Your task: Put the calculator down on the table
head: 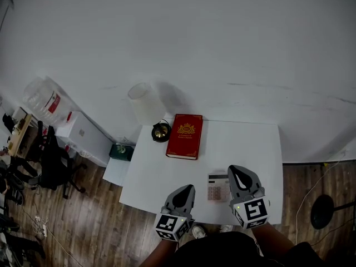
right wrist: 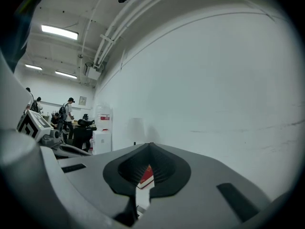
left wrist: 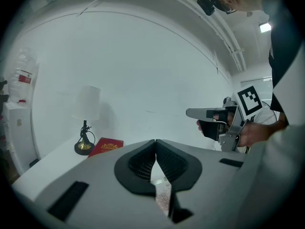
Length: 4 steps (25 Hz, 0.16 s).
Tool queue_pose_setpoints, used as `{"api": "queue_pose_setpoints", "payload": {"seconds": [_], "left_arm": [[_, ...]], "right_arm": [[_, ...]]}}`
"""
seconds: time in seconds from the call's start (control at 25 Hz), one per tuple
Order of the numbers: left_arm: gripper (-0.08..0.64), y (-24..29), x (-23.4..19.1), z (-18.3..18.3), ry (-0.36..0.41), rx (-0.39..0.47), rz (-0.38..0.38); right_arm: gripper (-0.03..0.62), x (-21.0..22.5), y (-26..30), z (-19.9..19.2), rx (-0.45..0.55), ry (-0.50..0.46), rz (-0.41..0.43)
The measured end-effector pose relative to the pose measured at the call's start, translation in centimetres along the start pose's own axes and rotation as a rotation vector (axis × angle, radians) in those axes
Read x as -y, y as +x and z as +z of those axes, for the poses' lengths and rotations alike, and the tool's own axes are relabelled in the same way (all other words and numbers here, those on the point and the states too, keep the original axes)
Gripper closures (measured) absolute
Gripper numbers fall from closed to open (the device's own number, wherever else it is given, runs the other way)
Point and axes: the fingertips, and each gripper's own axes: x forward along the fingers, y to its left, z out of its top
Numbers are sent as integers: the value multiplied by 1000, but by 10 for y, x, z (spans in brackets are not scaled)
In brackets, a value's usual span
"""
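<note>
Under the head camera, the calculator (head: 218,187) lies flat on the surface (head: 245,143), between left claw (head: 189,189) and right claw (head: 236,172). Left gripper view: jaws pressed together, empty. Right gripper view: likewise. Seemingly light, stiff, slick; pinch its long edges.

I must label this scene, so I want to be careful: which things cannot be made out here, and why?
Calculator, head view: keys too small; one edge hidden behind the right hand-held gripper.
Calculator, left gripper view: only a strip shows below the jaws.
Red book, right gripper view: mostly hidden by the jaws; cover print too small in head view.
</note>
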Motion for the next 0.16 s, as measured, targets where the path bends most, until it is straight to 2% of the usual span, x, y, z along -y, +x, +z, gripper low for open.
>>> {"api": "queue_pose_setpoints", "payload": {"seconds": [0.16], "left_arm": [[540,1,-3,-2,-1,15,-6]], "right_arm": [[574,-1,0,1,-2,1,-6]]}}
